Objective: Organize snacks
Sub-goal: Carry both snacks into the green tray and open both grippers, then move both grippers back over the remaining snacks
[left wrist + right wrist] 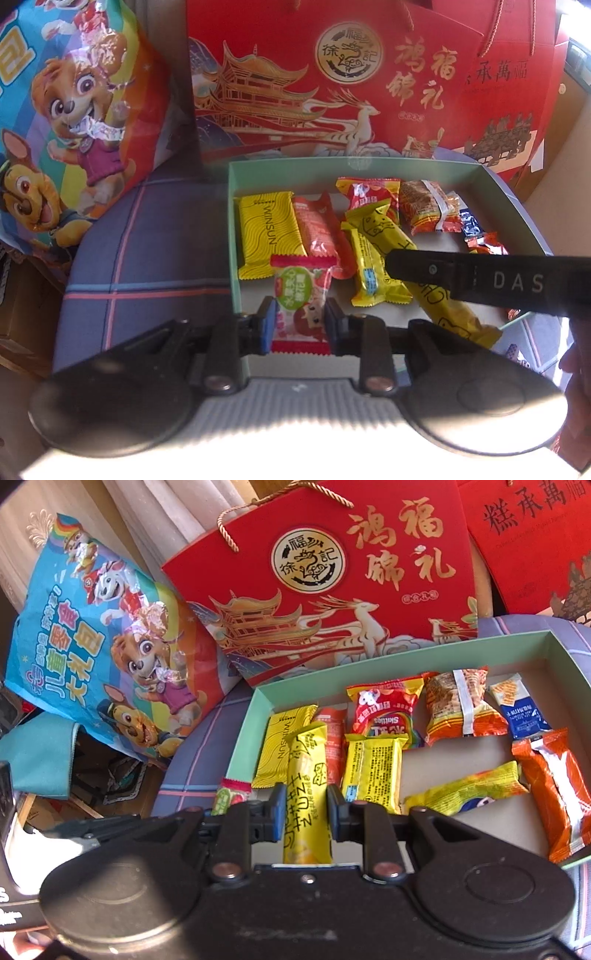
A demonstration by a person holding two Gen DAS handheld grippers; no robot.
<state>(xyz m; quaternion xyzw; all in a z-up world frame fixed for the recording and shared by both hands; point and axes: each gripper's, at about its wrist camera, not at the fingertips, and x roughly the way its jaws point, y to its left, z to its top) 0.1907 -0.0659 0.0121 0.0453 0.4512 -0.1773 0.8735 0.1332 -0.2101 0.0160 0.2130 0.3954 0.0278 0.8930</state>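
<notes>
A shallow green box (232,221) (243,738) lies on a checked blue cloth and holds several wrapped snacks, among them a yellow WINSUN packet (264,236) (279,746) and a red Skittles pouch (384,709). My left gripper (299,325) is shut on a small red, green and white candy packet (301,291) (231,794), held over the box's near left corner. My right gripper (306,808) is shut on a long yellow snack bar (306,771) (458,317), held over the box's near side. In the left wrist view the right gripper's black finger (480,280) crosses the box from the right.
A red gift bag (332,74) (332,590) stands right behind the box, with a second red bag (535,535) to its right. A cartoon-dog snack bag (74,110) (110,627) leans at the left. The checked cloth (147,258) drops off to cluttered floor at the left.
</notes>
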